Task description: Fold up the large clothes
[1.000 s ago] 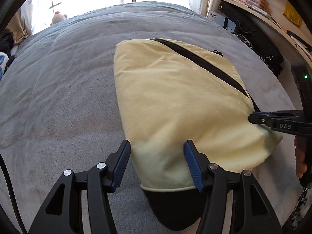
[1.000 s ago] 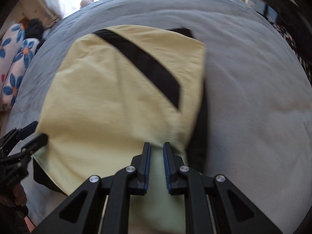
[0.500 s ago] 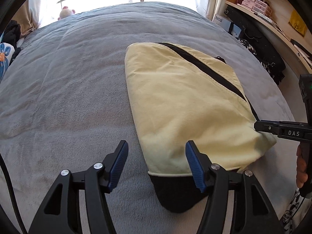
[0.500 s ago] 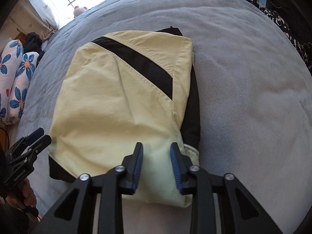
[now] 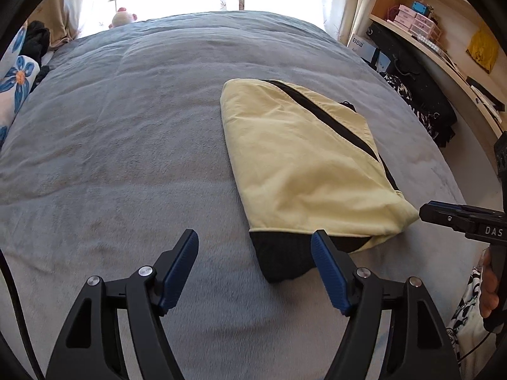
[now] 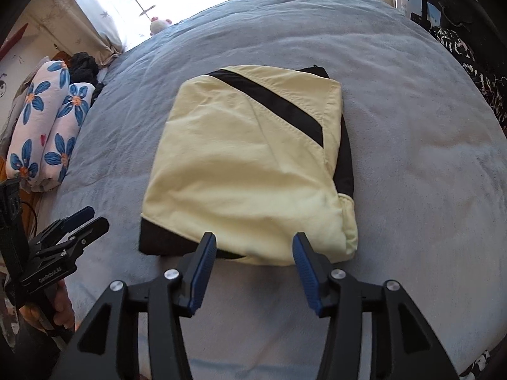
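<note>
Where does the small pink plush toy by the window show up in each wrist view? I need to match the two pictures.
Left wrist view: the pink plush toy sits upper left, at the grey bedspread's far edge.
Right wrist view: the toy sits upper left of centre, under the window.
Shared landmark: the folded yellow garment with its black diagonal stripe.

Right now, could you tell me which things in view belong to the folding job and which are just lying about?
Belongs to the job:
yellow-and-black garment, folded on the grey blanket
left gripper, jaws open
right gripper, jaws open

Just lying about:
floral pillows
plush toy
shelf boxes
dark clothing
</note>
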